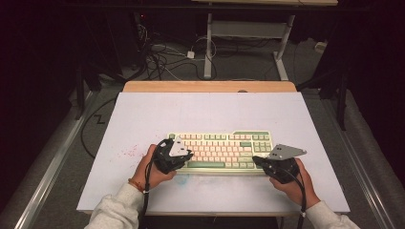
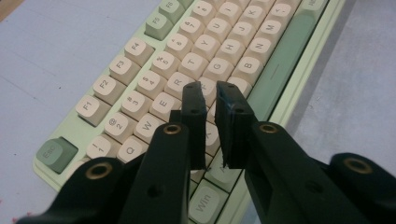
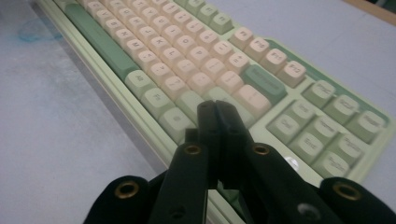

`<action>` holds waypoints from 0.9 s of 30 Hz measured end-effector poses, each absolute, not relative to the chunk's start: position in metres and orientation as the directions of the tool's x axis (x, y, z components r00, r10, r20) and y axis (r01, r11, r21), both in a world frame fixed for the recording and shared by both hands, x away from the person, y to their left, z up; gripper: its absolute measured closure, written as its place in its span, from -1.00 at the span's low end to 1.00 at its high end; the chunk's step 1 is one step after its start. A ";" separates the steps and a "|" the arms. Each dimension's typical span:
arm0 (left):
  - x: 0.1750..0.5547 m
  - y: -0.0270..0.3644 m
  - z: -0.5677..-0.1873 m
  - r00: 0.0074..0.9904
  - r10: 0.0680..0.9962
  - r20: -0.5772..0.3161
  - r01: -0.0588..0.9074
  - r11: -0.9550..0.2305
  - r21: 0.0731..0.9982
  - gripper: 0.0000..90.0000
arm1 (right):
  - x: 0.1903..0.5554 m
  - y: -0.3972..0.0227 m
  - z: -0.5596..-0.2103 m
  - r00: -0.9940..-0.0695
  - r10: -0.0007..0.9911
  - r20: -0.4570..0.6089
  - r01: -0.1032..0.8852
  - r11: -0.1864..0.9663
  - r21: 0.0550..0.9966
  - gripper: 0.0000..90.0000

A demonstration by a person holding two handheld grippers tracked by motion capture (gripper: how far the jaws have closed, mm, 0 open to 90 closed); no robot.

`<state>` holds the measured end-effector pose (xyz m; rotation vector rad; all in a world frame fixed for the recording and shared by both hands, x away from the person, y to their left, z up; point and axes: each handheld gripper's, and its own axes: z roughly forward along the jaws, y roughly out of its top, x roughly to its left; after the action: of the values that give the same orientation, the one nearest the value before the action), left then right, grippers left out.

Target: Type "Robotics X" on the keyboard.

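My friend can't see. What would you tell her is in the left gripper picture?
Two black gripper jaws stand almost together, with a thin gap and nothing between them, over the letter keys of a pale green keyboard with cream keycaps. The keyboard lies on a light blue-grey table.

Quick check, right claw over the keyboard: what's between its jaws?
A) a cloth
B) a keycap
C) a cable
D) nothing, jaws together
D: in the right gripper view the right claw has its two black jaws pressed together with nothing between them, above the keyboard near its right-hand keys.
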<state>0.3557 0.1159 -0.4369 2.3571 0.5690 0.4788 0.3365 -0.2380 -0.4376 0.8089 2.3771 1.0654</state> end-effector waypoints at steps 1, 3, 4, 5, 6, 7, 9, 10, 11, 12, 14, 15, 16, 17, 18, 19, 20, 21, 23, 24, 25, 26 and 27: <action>0.356 0.116 -0.437 0.840 0.511 0.185 0.270 -0.687 0.674 0.77 | 0.339 -0.235 -0.438 -0.751 0.648 -0.129 0.337 0.544 0.768 1.00; 0.355 0.115 -0.437 0.836 0.514 0.192 0.267 -0.686 0.677 0.73 | 0.342 -0.229 -0.439 -0.761 0.635 -0.130 0.333 0.555 0.763 1.00; 0.355 0.115 -0.436 0.837 0.512 0.191 0.264 -0.685 0.679 0.72 | 0.344 -0.226 -0.439 -0.765 0.630 -0.135 0.330 0.563 0.757 1.00; 0.354 0.114 -0.436 0.839 0.508 0.194 0.258 -0.686 0.680 0.68 | 0.346 -0.223 -0.440 -0.765 0.628 -0.140 0.331 0.571 0.752 1.00; 0.354 0.114 -0.436 0.834 0.513 0.203 0.255 -0.685 0.682 0.63 | 0.348 -0.221 -0.440 -0.764 0.629 -0.147 0.330 0.576 0.748 1.00; 0.353 0.114 -0.435 0.829 0.519 0.208 0.255 -0.682 0.685 0.59 | 0.350 -0.220 -0.441 -0.762 0.630 -0.149 0.332 0.578 0.746 1.00; 0.352 0.115 -0.435 0.830 0.519 0.203 0.252 -0.675 0.694 0.53 | 0.352 -0.218 -0.441 -0.764 0.627 -0.152 0.334 0.586 0.738 1.00; 0.352 0.115 -0.435 0.825 0.526 0.209 0.251 -0.671 0.698 0.46 | 0.353 -0.217 -0.442 -0.763 0.629 -0.151 0.338 0.586 0.736 1.00; 0.352 0.116 -0.434 0.820 0.531 0.215 0.249 -0.669 0.700 0.40 | 0.354 -0.216 -0.442 -0.762 0.630 -0.151 0.340 0.587 0.735 1.00; 0.351 0.116 -0.434 0.818 0.536 0.211 0.250 -0.660 0.708 0.34 | 0.355 -0.216 -0.443 -0.763 0.628 -0.153 0.340 0.591 0.732 1.00; 0.350 0.116 -0.434 0.803 0.553 0.220 0.247 -0.647 0.721 0.12 | 0.357 -0.215 -0.444 -0.762 0.629 -0.155 0.345 0.596 0.725 1.00; 0.349 0.116 -0.433 0.800 0.557 0.223 0.248 -0.645 0.723 0.04 | 0.358 -0.214 -0.445 -0.762 0.628 -0.155 0.346 0.598 0.723 1.00; 0.349 0.116 -0.433 0.796 0.561 0.225 0.248 -0.643 0.725 -0.07 | 0.359 -0.214 -0.445 -0.762 0.629 -0.155 0.348 0.599 0.721 1.00; 0.349 0.116 -0.433 0.793 0.566 0.226 0.248 -0.639 0.728 -0.15 | 0.359 -0.214 -0.446 -0.761 0.630 -0.157 0.348 0.601 0.719 1.00; 0.348 0.116 -0.432 0.791 0.568 0.227 0.247 -0.637 0.730 -0.23 | 0.360 -0.214 -0.446 -0.761 0.629 -0.158 0.349 0.603 0.717 1.00; 0.348 0.116 -0.432 0.790 0.571 0.224 0.248 -0.631 0.735 -0.31 | 0.361 -0.213 -0.447 -0.761 0.628 -0.162 0.347 0.605 0.717 1.00; 0.348 0.115 -0.432 0.789 0.572 0.223 0.247 -0.628 0.738 -0.37 | 0.361 -0.213 -0.447 -0.761 0.628 -0.162 0.349 0.607 0.714 1.00; 0.347 0.115 -0.432 0.786 0.576 0.227 0.247 -0.628 0.738 -0.42 | 0.361 -0.213 -0.448 -0.763 0.625 -0.164 0.348 0.611 0.711 1.00; 0.347 0.114 -0.432 0.783 0.579 0.229 0.250 -0.629 0.736 -0.54 | 0.361 -0.212 -0.449 -0.764 0.623 -0.166 0.350 0.617 0.705 1.00; 0.347 0.114 -0.433 0.784 0.577 0.228 0.249 -0.629 0.737 -0.58 | 0.361 -0.211 -0.449 -0.763 0.624 -0.168 0.349 0.617 0.705 1.00; 0.347 0.113 -0.432 0.780 0.582 0.232 0.248 -0.627 0.738 -0.61 | 0.361 -0.211 -0.449 -0.763 0.624 -0.167 0.350 0.616 0.705 1.00; 0.346 0.113 -0.432 0.778 0.584 0.232 0.249 -0.626 0.739 -0.63 | 0.361 -0.211 -0.449 -0.763 0.624 -0.167 0.350 0.617 0.705 1.00; 0.346 0.114 -0.432 0.782 0.581 0.227 0.247 -0.624 0.741 -0.64 | 0.361 -0.211 -0.450 -0.763 0.624 -0.167 0.351 0.618 0.704 1.00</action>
<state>0.3461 0.1137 -0.4316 2.2430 0.6116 0.5905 0.3612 -0.2114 -0.4496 0.7767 2.4463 0.9414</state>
